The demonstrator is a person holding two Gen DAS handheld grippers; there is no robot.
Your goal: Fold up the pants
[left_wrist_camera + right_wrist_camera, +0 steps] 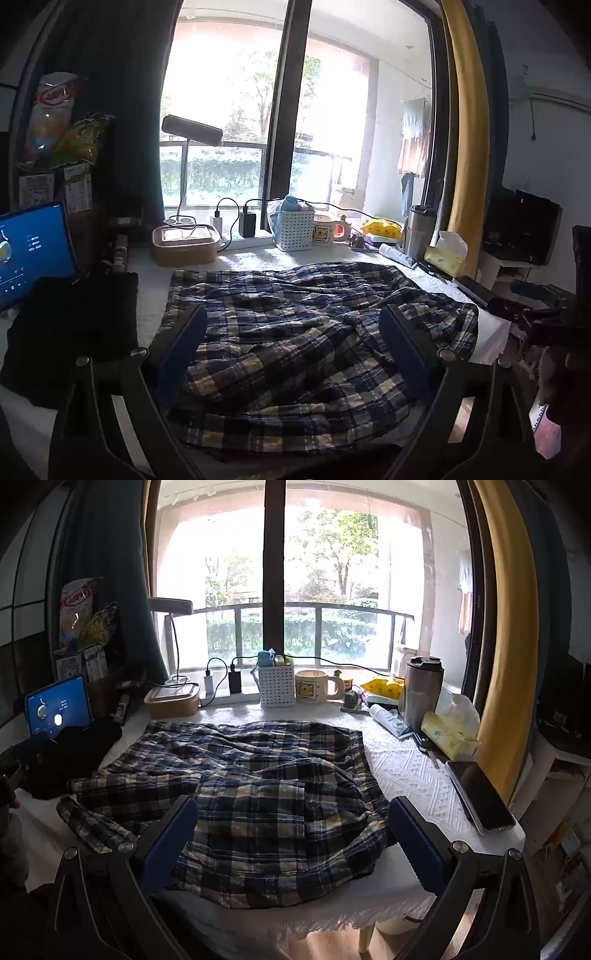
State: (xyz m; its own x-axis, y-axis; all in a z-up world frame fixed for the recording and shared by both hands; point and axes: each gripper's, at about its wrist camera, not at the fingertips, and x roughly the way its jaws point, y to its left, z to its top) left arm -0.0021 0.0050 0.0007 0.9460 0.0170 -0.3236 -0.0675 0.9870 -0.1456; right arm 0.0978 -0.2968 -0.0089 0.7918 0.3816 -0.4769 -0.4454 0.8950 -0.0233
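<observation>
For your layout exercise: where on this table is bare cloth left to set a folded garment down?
Bare tablecloth lies between the plaid pants and the phone. The window edge is crowded: basket, mug, tumbler, tissues. Dark clothing fills the left.

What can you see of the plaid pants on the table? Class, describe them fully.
The plaid pants look like soft woven cotton, checked in navy, cream and white. They lie rumpled and unfolded, spread across the white textured tablecloth, creased in ridges. One edge reaches the near table edge; a dark garment lies by their left side. Neither gripper's open jaws hold them.
</observation>
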